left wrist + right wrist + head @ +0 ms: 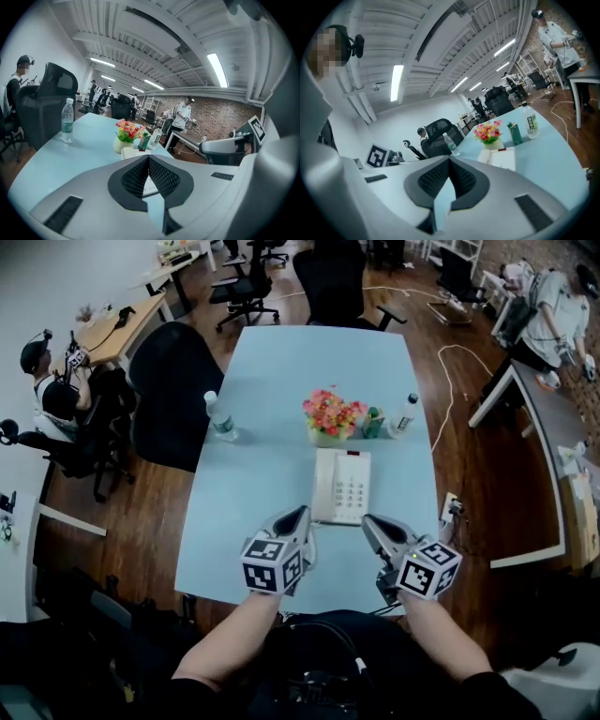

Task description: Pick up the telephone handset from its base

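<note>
While the telephone sits untouched, left tongs closed, right tongs closed, empty.

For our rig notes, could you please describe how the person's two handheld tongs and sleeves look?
Left tongs and right tongs match: pale grey moulded shells, black textured pads, each carrying a cube of black-and-white square markers. The sleeves are dark.

The telephone looks like smooth white plastic with a slight sheen. The table has a smooth, matt pale-blue top, and the floor is glossy dark wood. The left gripper and right gripper have matt grey plastic shells. Their pads are black and rough-gridded.
</note>
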The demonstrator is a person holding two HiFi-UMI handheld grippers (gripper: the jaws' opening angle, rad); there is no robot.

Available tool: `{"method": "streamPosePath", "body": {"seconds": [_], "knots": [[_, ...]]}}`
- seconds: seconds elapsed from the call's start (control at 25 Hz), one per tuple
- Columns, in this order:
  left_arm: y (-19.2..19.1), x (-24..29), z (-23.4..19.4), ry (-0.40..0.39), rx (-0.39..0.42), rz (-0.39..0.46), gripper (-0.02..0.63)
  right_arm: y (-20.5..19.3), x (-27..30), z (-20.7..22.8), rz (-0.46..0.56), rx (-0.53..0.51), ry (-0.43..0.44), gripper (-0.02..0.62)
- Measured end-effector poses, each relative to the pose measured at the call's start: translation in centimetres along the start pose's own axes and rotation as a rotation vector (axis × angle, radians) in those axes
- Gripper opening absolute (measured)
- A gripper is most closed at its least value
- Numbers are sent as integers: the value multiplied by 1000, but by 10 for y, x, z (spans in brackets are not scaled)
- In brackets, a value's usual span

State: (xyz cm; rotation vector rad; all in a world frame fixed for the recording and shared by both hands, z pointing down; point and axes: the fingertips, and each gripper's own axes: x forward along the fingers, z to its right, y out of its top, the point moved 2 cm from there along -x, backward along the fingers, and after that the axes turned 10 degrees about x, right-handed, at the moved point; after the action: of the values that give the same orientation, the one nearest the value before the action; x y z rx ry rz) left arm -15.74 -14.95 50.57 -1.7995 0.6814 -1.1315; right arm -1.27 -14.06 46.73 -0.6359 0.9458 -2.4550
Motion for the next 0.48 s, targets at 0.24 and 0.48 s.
{"method": "streamPosePath", "body": {"seconds": [0.24,0.48], "knots": [[-12,77,-11,114,21,-117,166,-2,-10,22,-59,15,63,15],[-29,167,-40,210,79,-270,255,-5,-29,44,-35,72,57,15]]}}
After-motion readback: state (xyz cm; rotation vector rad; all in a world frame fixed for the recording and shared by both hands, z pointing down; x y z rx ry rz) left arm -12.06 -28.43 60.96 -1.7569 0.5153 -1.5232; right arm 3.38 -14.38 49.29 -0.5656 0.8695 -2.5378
